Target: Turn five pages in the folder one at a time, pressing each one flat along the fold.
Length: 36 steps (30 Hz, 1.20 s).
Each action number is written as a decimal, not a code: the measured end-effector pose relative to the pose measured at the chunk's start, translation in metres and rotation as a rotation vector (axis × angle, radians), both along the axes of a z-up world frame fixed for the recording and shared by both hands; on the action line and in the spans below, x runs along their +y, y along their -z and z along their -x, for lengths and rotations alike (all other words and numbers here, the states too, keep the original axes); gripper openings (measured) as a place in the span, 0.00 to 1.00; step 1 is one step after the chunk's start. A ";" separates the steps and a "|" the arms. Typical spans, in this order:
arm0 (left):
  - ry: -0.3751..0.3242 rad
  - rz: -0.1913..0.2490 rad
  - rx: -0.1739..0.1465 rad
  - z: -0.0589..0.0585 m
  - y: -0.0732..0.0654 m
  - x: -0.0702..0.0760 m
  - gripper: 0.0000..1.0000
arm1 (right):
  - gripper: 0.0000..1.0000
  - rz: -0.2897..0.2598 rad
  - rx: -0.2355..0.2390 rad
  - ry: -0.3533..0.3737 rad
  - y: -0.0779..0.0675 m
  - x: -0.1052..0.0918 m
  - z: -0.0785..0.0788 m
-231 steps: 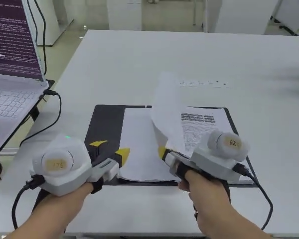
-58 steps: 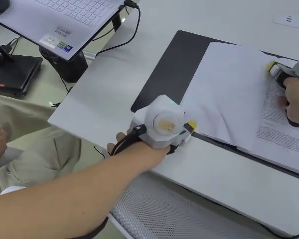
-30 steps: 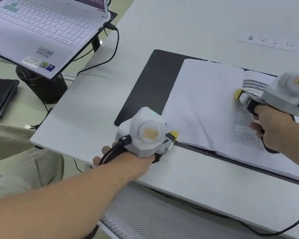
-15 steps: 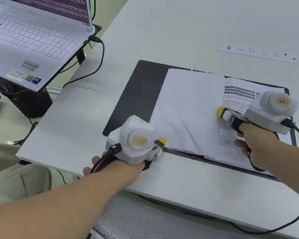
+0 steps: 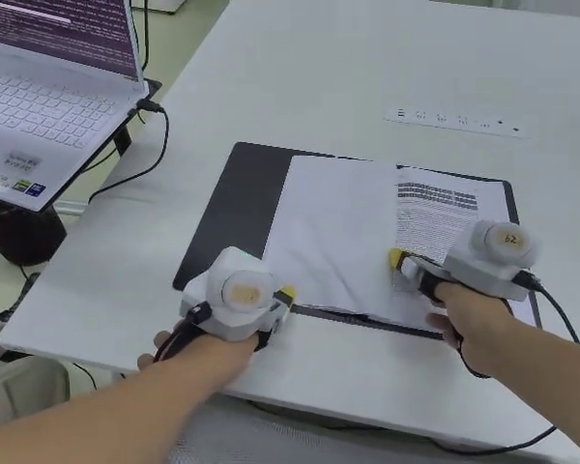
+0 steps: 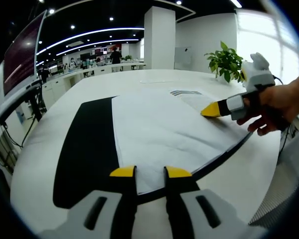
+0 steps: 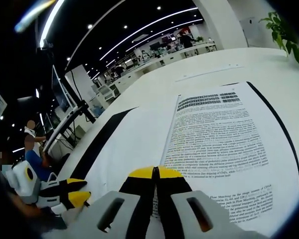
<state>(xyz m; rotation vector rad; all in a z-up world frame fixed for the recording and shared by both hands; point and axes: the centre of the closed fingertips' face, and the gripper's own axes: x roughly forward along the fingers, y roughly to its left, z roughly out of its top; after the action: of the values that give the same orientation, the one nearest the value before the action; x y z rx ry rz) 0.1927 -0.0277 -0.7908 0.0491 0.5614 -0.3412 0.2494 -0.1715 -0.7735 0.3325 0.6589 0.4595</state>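
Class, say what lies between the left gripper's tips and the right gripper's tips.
The blank page of the open folder spans that stretch; the head view and left gripper view show it.

The left tool point(image 5: 285, 292) and right tool point(image 5: 396, 259) are white, yellow-tipped, black-cabled.

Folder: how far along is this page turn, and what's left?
One blank-backed page lies turned over on the left of the folder. The right gripper, shut, presses at the fold near its front end; the left gripper rests open at the front edge. How many pages are turned cannot be read here; more may remain.
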 end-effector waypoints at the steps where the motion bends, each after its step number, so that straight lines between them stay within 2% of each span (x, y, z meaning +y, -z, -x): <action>1: 0.000 0.000 0.000 0.000 0.000 0.000 0.20 | 0.00 0.003 0.000 -0.004 0.000 0.000 0.003; 5: 0.000 0.001 -0.001 0.001 -0.001 0.000 0.20 | 0.00 0.006 0.003 -0.008 0.003 -0.002 0.009; 13: 0.000 0.004 -0.001 0.003 -0.002 -0.001 0.20 | 0.00 0.004 0.008 -0.011 0.005 -0.003 0.037; 21: 0.001 0.004 -0.003 0.004 -0.003 -0.001 0.20 | 0.00 0.016 0.023 -0.048 0.009 -0.004 0.064; 29: 0.002 0.002 -0.002 0.005 -0.003 -0.001 0.20 | 0.00 0.011 0.093 -0.098 0.010 -0.003 0.090; 31: 0.002 0.001 -0.002 0.005 -0.003 -0.001 0.20 | 0.00 0.001 0.125 -0.104 0.010 -0.004 0.096; 32: 0.002 0.001 -0.002 0.005 -0.003 0.000 0.20 | 0.00 -0.002 0.162 -0.114 0.011 -0.003 0.104; 34: 0.002 0.001 -0.002 0.005 -0.003 0.000 0.20 | 0.00 -0.019 0.199 -0.130 0.010 0.000 0.114; 36: 0.002 0.000 -0.002 0.005 -0.003 0.000 0.20 | 0.00 -0.040 0.218 -0.138 0.004 0.002 0.121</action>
<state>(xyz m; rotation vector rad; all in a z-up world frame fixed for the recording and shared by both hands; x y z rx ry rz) 0.1874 -0.0276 -0.7878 0.0495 0.5592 -0.3433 0.1281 -0.1695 -0.7780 0.3803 0.8895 0.5737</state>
